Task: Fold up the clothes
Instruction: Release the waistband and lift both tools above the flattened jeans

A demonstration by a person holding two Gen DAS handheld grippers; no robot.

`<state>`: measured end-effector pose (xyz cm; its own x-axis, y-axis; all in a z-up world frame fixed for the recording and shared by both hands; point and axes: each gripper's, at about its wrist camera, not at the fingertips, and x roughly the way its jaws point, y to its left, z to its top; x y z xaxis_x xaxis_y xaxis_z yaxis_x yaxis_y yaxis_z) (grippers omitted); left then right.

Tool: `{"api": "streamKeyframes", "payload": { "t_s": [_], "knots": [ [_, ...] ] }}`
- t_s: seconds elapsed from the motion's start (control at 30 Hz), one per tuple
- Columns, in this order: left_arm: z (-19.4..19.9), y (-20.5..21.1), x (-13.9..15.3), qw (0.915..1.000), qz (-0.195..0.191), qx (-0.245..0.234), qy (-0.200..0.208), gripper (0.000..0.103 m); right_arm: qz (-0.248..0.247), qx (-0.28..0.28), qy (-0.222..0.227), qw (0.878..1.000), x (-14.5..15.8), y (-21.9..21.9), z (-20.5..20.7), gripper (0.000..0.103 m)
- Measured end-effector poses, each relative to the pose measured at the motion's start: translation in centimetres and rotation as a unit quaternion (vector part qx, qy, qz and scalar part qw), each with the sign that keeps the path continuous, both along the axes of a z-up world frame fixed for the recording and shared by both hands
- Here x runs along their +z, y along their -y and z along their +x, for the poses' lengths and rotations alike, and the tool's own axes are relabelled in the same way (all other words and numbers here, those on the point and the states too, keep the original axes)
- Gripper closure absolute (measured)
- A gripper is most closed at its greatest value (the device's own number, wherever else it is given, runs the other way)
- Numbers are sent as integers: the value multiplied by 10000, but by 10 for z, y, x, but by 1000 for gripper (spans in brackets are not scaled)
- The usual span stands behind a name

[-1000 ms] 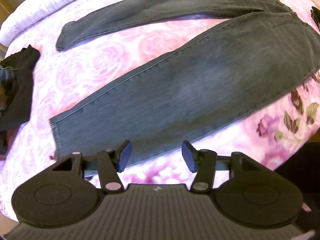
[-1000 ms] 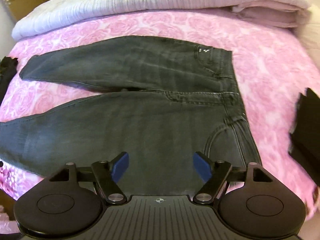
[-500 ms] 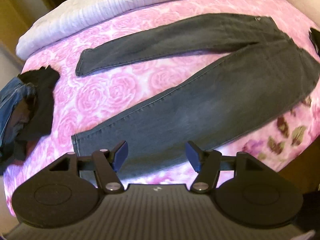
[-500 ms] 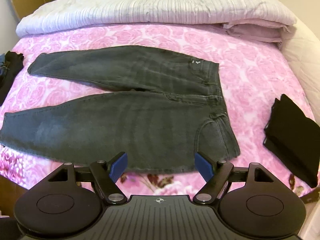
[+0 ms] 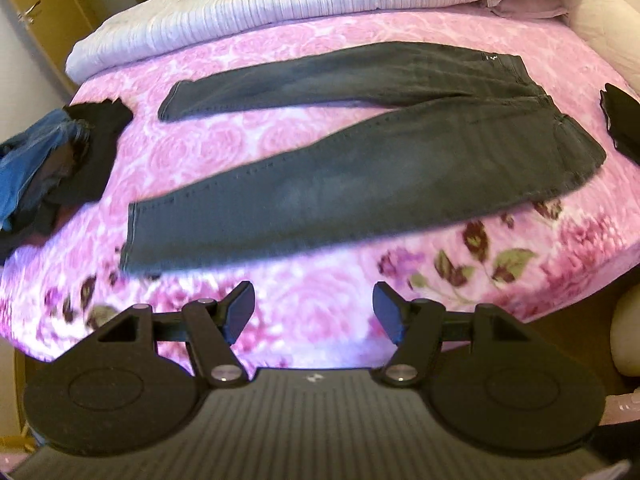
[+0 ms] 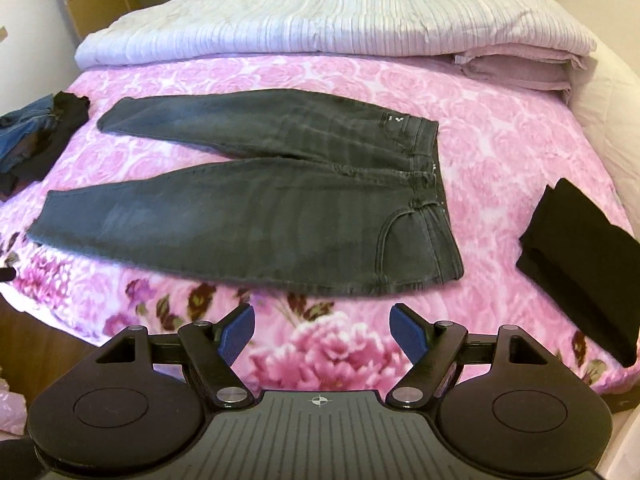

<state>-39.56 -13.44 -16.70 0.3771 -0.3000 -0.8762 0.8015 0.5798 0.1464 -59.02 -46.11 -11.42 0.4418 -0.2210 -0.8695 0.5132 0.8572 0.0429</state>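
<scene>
Dark grey jeans (image 5: 360,176) (image 6: 260,216) lie spread flat on the pink floral bedspread, legs apart and pointing left, waistband to the right. My left gripper (image 5: 313,312) hangs open above the bed's near edge, short of the near leg's hem, with nothing between its fingers. My right gripper (image 6: 322,330) is open too, above the bedspread just in front of the jeans' hip and pocket, holding nothing.
A folded black garment (image 6: 576,256) (image 5: 622,120) lies on the right of the bed. A heap of blue and black clothes (image 5: 48,160) (image 6: 36,140) sits at the left edge. A folded white quilt (image 6: 320,20) and a pink blanket (image 6: 516,68) lie along the far side.
Both grippers have pulled back and up from the jeans towards the bed's near edge, so the whole garment now shows. The left jaws have widened slightly. The jeans lie where they were.
</scene>
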Motion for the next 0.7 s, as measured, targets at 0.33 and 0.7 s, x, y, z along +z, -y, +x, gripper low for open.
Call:
{"api": "streamKeyframes", "payload": {
  "t_s": [0.33, 0.7],
  "knots": [
    [-8, -13, 10, 9997, 73, 145, 165, 42, 118, 13, 97, 9999, -1, 0, -14, 25],
    [6, -10, 10, 9998, -29, 48, 171, 42, 130, -28, 111, 9998, 1, -10, -2, 25]
  ]
}}
